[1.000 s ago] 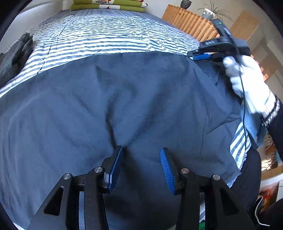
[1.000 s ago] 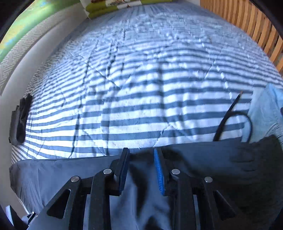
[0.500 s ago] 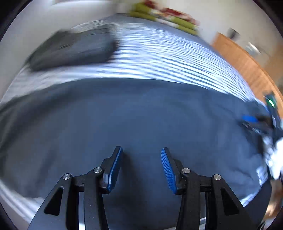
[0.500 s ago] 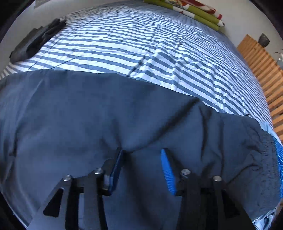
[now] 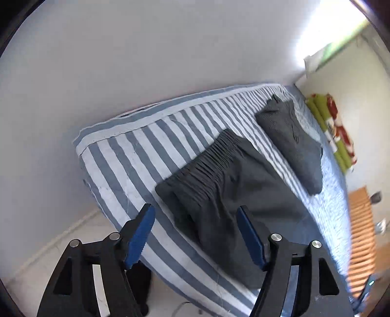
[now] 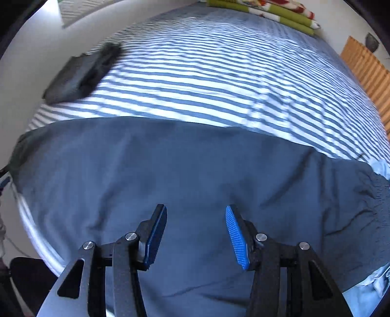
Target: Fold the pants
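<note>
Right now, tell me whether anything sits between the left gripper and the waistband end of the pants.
Nothing visible does. The left gripper, jaws opening and empty, hovers over the pants; their waistband lies uncovered on the striped bed.

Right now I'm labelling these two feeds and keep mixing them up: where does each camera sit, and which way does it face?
Left wrist: on the left gripper, aimed down at the bed corner; sees the dark pants' waistband, a folded grey garment and the wall; only its own opening fingers show, nothing between them.
Right wrist: on the right gripper, looking down across the pants toward the green pillows; only its open fingers show.
Shared: the pants, striped cover, grey garment, pillows.
</note>
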A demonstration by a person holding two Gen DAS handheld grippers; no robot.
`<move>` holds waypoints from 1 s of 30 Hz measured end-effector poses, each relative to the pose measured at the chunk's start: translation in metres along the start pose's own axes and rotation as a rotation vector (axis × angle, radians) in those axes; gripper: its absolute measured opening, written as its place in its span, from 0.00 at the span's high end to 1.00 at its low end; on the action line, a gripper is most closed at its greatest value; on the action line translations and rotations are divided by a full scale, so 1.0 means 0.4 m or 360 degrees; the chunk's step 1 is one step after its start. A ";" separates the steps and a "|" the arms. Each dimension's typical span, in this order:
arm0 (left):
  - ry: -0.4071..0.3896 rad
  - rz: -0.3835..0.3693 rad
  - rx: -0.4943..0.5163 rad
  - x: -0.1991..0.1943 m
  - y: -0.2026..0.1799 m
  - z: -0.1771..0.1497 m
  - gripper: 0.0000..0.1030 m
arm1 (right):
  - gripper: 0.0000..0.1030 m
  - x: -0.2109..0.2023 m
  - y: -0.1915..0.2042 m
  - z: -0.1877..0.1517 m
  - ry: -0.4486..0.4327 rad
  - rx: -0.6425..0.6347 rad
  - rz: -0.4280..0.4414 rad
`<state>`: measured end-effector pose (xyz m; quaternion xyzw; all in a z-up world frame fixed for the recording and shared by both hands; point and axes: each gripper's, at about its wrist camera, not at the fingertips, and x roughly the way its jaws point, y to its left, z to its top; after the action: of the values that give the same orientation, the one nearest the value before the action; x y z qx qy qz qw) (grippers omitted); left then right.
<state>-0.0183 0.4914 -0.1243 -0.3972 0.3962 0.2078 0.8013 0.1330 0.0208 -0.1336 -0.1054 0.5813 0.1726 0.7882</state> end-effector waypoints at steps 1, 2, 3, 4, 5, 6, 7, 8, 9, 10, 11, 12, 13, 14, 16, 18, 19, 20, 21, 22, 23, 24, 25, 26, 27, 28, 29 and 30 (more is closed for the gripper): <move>0.0017 0.0000 -0.0006 0.010 0.004 0.006 0.29 | 0.55 -0.002 0.025 0.002 0.0003 -0.0017 0.0021; 0.0024 0.0002 -0.0006 0.012 0.015 0.006 0.29 | 0.55 -0.003 0.055 0.004 0.0003 -0.0033 0.0041; 0.0034 0.0001 0.0002 0.020 0.018 0.004 0.29 | 0.55 -0.006 0.084 0.003 0.0003 -0.0049 0.0060; 0.0043 0.0005 0.0023 0.028 0.011 0.001 0.29 | 0.55 -0.011 0.109 -0.002 0.0004 -0.0067 0.0077; 0.0047 0.0039 0.0045 0.041 0.008 0.001 0.28 | 0.55 -0.014 0.133 -0.002 0.0005 -0.0092 0.0089; 0.0047 0.0071 0.0042 0.052 0.014 0.004 0.28 | 0.55 -0.019 0.157 -0.004 -0.0001 -0.0120 0.0097; 0.0041 0.0065 0.0017 0.061 0.015 0.006 0.28 | 0.55 -0.023 0.174 -0.006 -0.0007 -0.0144 0.0104; 0.0032 0.0060 -0.0006 0.063 0.016 0.006 0.28 | 0.55 -0.027 0.188 -0.008 -0.0014 -0.0168 0.0110; 0.0022 0.0061 -0.0024 0.068 0.016 0.008 0.28 | 0.55 -0.030 0.197 -0.011 -0.0018 -0.0183 0.0113; 0.0020 0.0071 -0.0020 0.072 0.007 0.010 0.28 | 0.55 -0.032 0.206 -0.013 -0.0020 -0.0197 0.0112; 0.0019 0.0097 -0.0006 0.075 0.001 0.012 0.29 | 0.55 -0.032 0.215 -0.016 -0.0020 -0.0215 0.0111; 0.0017 0.0122 0.0009 0.081 -0.008 0.015 0.29 | 0.55 -0.032 0.221 -0.019 -0.0023 -0.0233 0.0104; 0.0011 0.0147 0.0030 0.086 -0.019 0.015 0.29 | 0.55 -0.029 0.225 -0.019 -0.0025 -0.0238 0.0098; 0.0000 0.0173 0.0044 0.090 -0.026 0.018 0.35 | 0.55 -0.028 0.224 -0.022 -0.0026 -0.0236 0.0098; -0.0015 0.0221 0.0048 0.103 -0.034 0.023 0.53 | 0.55 -0.026 0.217 -0.025 -0.0017 -0.0216 0.0114; -0.0034 0.0213 0.0011 0.108 -0.031 0.028 0.70 | 0.55 -0.023 0.202 -0.027 -0.0009 -0.0189 0.0120; -0.0045 0.0193 -0.0009 0.110 -0.030 0.029 0.74 | 0.55 -0.021 0.195 -0.029 -0.0007 -0.0180 0.0114; -0.0052 0.0167 -0.0028 0.110 -0.033 0.029 0.79 | 0.55 -0.019 0.187 -0.031 -0.0004 -0.0172 0.0107; -0.0071 0.0158 -0.0033 0.105 -0.039 0.026 0.81 | 0.55 -0.016 0.179 -0.034 0.0001 -0.0162 0.0101; -0.0095 0.0173 -0.0003 0.099 -0.056 0.023 0.82 | 0.55 -0.015 0.172 -0.033 0.0005 -0.0152 0.0098; -0.0121 0.0189 0.0040 0.088 -0.075 0.018 0.83 | 0.55 -0.014 0.156 -0.036 0.0010 -0.0134 0.0097; -0.0144 0.0187 0.0075 0.079 -0.098 0.015 0.84 | 0.55 -0.014 0.143 -0.037 0.0012 -0.0117 0.0099; -0.0169 0.0181 0.0121 0.066 -0.128 0.010 0.84 | 0.55 -0.017 0.128 -0.039 0.0011 -0.0094 0.0102; -0.0197 0.0169 0.0174 0.049 -0.161 0.002 0.84 | 0.55 -0.020 0.110 -0.040 0.0009 -0.0067 0.0107; -0.0225 0.0153 0.0233 0.033 -0.197 -0.007 0.84 | 0.55 -0.024 0.091 -0.041 0.0007 -0.0035 0.0117; -0.0252 0.0131 0.0299 0.014 -0.242 -0.022 0.84 | 0.55 -0.029 0.071 -0.042 0.0005 -0.0002 0.0130; -0.0277 0.0099 0.0360 -0.004 -0.286 -0.038 0.84 | 0.55 -0.033 0.055 -0.043 0.0002 0.0023 0.0139; -0.0298 0.0067 0.0426 -0.025 -0.332 -0.061 0.84 | 0.55 -0.040 0.032 -0.045 -0.0008 0.0056 0.0145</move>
<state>0.0502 0.3923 -0.0625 -0.2575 0.3521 0.2061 0.8759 0.1077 0.0234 -0.1234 -0.0645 0.5864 0.1982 0.7827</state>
